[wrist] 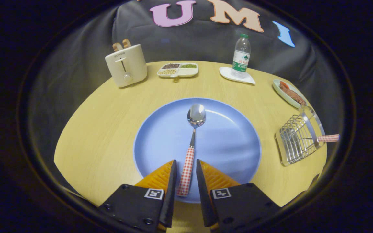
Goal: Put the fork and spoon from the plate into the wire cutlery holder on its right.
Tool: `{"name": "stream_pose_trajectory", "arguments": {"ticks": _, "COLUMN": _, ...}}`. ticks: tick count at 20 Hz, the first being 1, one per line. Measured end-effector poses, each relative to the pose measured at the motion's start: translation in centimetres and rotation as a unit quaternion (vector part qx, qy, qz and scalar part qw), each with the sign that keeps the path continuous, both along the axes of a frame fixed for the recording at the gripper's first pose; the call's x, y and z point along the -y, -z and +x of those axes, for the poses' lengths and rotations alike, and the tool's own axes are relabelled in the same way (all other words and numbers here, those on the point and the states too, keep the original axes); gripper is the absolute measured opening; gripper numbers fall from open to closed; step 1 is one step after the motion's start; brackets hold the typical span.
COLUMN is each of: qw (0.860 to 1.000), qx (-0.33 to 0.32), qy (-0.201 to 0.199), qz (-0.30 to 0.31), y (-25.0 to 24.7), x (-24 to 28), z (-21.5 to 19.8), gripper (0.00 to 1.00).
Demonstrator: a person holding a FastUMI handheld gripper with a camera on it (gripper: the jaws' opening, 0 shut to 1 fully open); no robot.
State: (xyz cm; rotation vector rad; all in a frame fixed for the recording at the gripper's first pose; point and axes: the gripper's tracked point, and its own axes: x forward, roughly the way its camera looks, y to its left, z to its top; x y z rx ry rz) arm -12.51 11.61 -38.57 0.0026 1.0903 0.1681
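Note:
A spoon [195,117] with a red-checked handle lies lengthwise on the blue plate [228,145], bowl pointing away from me. My gripper [186,165] is low over the plate's near rim, its fingers either side of the spoon's handle. The jaws are open only a little, and thin gaps show between handle and fingers. The wire cutlery holder [298,139] stands on the table to the right of the plate. A second red-checked handle [328,138], the fork's, sticks out of its top.
Beyond the plate stand a cream toaster [126,64], a divided dish of beans [177,69] and a water bottle [241,58] on a white coaster. A small plate of food [289,93] sits just behind the holder. The round wooden table [102,129] ends close to the holder.

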Motion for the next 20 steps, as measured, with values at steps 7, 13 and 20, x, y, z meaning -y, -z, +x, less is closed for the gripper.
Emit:
{"name": "stream_pose_trajectory", "arguments": {"ticks": 7, "qw": 1.0, "qx": -0.021, "qy": -0.022, "qz": 0.007, "y": 0.2, "x": 0.0, "z": -0.1, "gripper": 0.4}}
{"name": "stream_pose_trajectory", "arguments": {"ticks": 13, "qw": 0.999, "qx": -0.028, "qy": -0.022, "qz": -0.001, "y": 0.3, "x": 0.7, "z": 0.5, "gripper": 0.13}}
{"name": "stream_pose_trajectory", "arguments": {"ticks": 20, "qw": 0.995, "qx": -0.056, "qy": -0.078, "qz": -0.011, "y": -0.6, "x": 0.9, "z": 0.6, "gripper": 0.08}}
